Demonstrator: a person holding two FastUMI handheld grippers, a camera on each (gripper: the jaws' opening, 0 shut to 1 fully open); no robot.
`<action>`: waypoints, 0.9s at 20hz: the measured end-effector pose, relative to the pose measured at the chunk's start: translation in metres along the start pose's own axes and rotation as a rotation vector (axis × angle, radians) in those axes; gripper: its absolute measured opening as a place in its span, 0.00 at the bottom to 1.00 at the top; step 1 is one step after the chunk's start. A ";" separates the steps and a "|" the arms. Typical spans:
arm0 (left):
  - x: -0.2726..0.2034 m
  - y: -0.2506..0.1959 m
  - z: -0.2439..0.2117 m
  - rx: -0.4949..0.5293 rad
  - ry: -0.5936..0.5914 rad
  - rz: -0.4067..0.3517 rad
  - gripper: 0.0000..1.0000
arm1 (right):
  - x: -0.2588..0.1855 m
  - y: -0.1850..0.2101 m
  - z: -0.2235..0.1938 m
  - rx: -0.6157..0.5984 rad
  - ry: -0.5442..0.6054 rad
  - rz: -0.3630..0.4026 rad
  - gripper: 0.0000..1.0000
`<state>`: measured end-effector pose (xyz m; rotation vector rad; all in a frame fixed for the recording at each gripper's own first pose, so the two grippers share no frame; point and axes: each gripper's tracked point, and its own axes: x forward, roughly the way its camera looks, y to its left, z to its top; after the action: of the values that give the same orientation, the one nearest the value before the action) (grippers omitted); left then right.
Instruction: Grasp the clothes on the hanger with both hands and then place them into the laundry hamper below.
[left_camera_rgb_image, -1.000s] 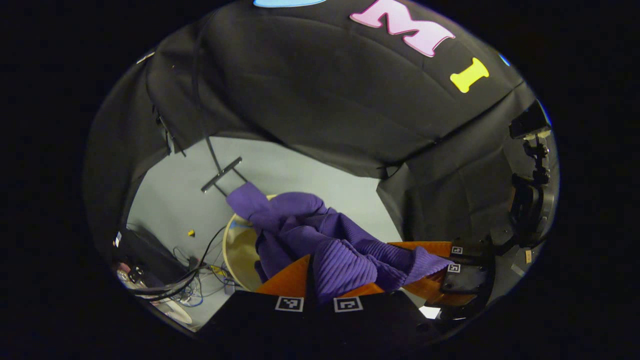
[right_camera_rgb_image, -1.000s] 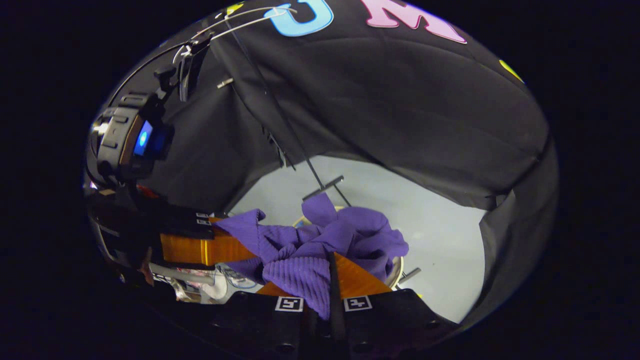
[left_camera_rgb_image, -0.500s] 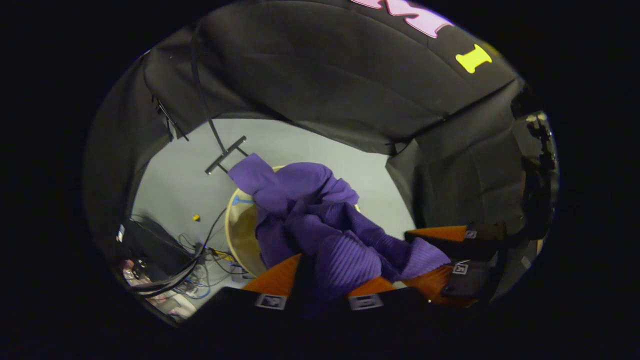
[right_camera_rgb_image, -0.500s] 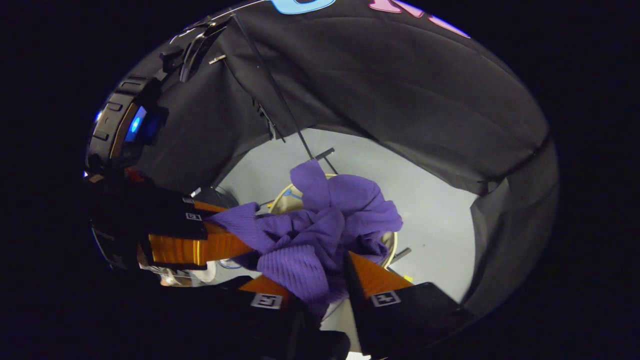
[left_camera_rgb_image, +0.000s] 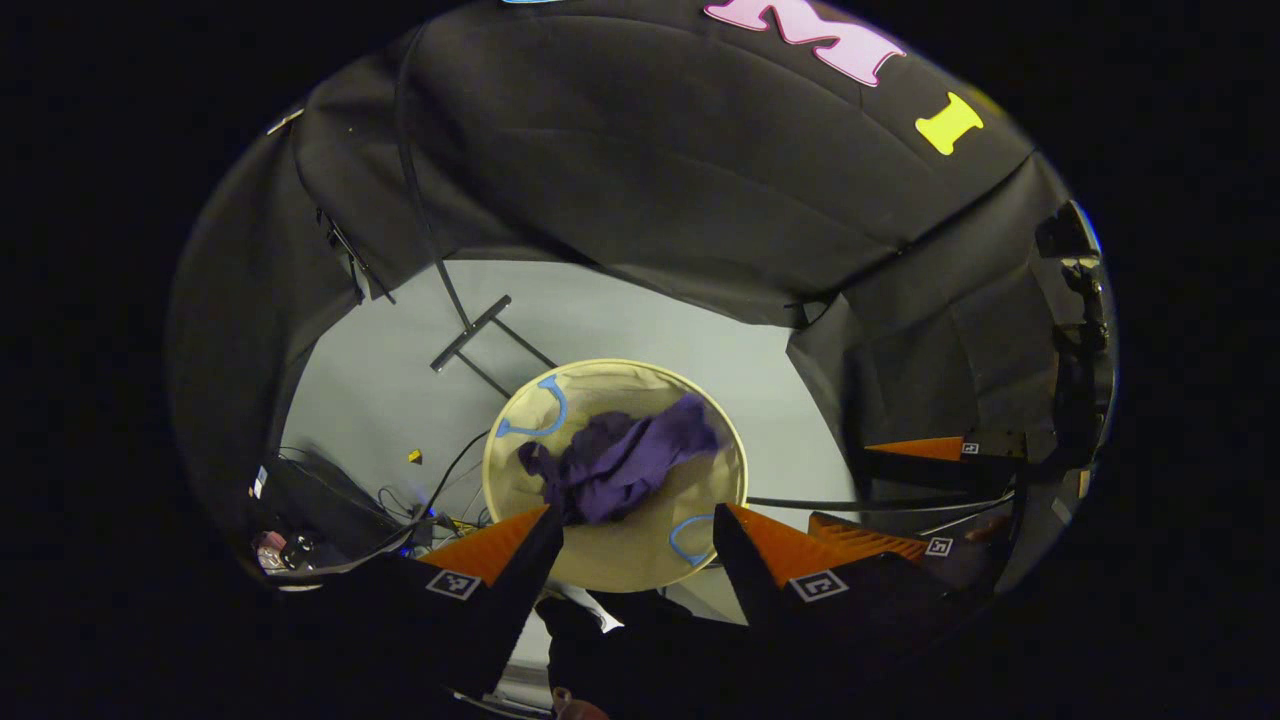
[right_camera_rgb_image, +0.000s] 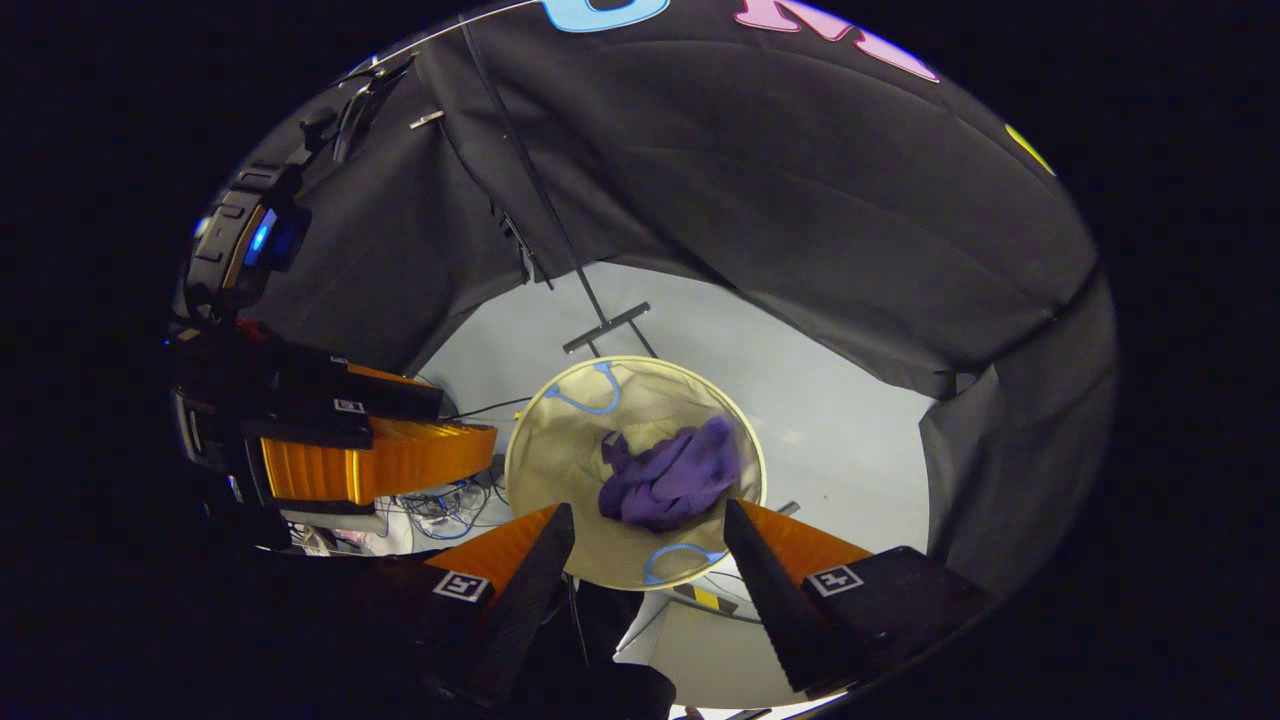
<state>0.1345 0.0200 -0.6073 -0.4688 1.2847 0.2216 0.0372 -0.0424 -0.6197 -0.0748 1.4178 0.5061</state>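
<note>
Up close, the left gripper (left_camera_rgb_image: 635, 525) has its fingers spread wide with nothing between them, and the right gripper (right_camera_rgb_image: 650, 525) is likewise released, its fingers parted and empty. Below both, the purple garment (left_camera_rgb_image: 615, 465) lies crumpled inside the round beige laundry hamper (left_camera_rgb_image: 700, 540), which stands on the pale floor (left_camera_rgb_image: 640, 320). Off to one side, a tangle of cables (left_camera_rgb_image: 400, 510) lies on the floor near the hamper. Beyond it, the foot of a dark stand (left_camera_rgb_image: 470, 333) rests on the floor just behind the hamper's rim, before the black cloth wall.
</note>
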 end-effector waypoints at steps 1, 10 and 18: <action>-0.002 0.000 0.003 0.002 -0.009 -0.004 0.96 | -0.002 0.001 0.002 -0.001 -0.007 -0.002 0.99; -0.059 -0.001 0.029 0.070 -0.168 -0.032 0.96 | -0.044 0.023 0.033 0.051 -0.140 -0.005 0.99; -0.154 0.002 0.053 0.182 -0.349 -0.074 0.96 | -0.125 0.061 0.081 0.105 -0.360 -0.040 0.99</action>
<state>0.1373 0.0613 -0.4497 -0.3051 0.9340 0.1163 0.0810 0.0035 -0.4722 0.0698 1.0850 0.3892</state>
